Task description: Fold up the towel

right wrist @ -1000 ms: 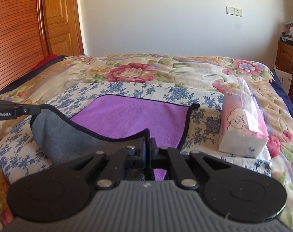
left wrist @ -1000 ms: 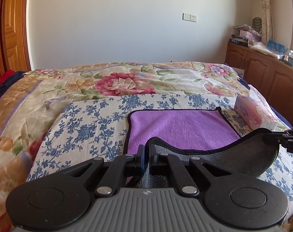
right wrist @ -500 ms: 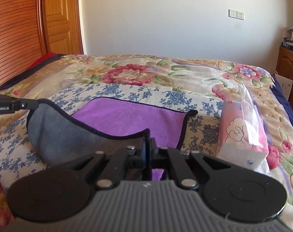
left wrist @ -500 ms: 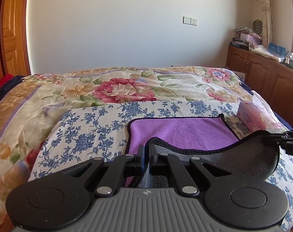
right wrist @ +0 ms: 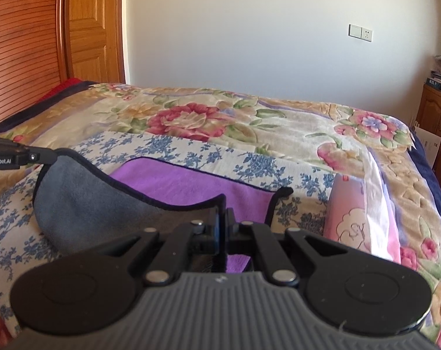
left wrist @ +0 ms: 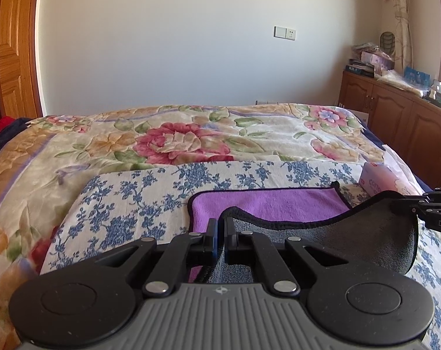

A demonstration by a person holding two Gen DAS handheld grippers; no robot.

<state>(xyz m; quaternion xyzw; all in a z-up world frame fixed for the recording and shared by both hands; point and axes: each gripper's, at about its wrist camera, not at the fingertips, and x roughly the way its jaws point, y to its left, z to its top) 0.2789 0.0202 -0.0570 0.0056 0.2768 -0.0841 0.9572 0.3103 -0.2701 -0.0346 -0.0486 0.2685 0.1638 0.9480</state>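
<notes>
2 corners of the towel (left wrist: 267, 204) are pinched up off the blue-flowered cloth (left wrist: 127, 201). From your left wrist, the left gripper (left wrist: 219, 227) is clamped on the near corner, grey underside sagging across to the right gripper (left wrist: 407, 204).

From your right wrist, the right gripper (right wrist: 222, 218) is clamped on its corner too, with the tissue pack (right wrist: 363, 213) just right of the towel.

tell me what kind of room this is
Most likely a bedroom: a bed with a floral quilt, a wooden cabinet along the wall, and a wooden door. The towel lies on the bed.
</notes>
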